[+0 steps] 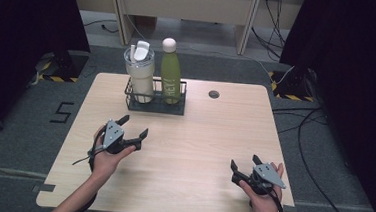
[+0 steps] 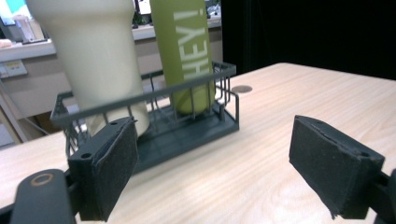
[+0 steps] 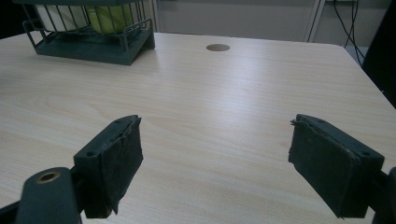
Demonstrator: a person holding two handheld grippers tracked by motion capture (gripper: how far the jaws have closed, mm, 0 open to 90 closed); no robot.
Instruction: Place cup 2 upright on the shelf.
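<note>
From the high view, the left gripper (image 1: 134,126) is open and holds nothing, near the wire basket (image 1: 154,103) with the cream cup (image 1: 140,77) and green bottle (image 1: 170,74). In the left gripper view, the cup's and bottle's tops are cut off. In the right gripper view, the right gripper (image 3: 215,168) is open above bare table (image 3: 224,102), and the basket is cut off.

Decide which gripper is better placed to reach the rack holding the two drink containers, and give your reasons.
Left. The left gripper, jaws open, sits close to the rack and faces it. The right gripper rests by the table's near right corner, far from it.
</note>
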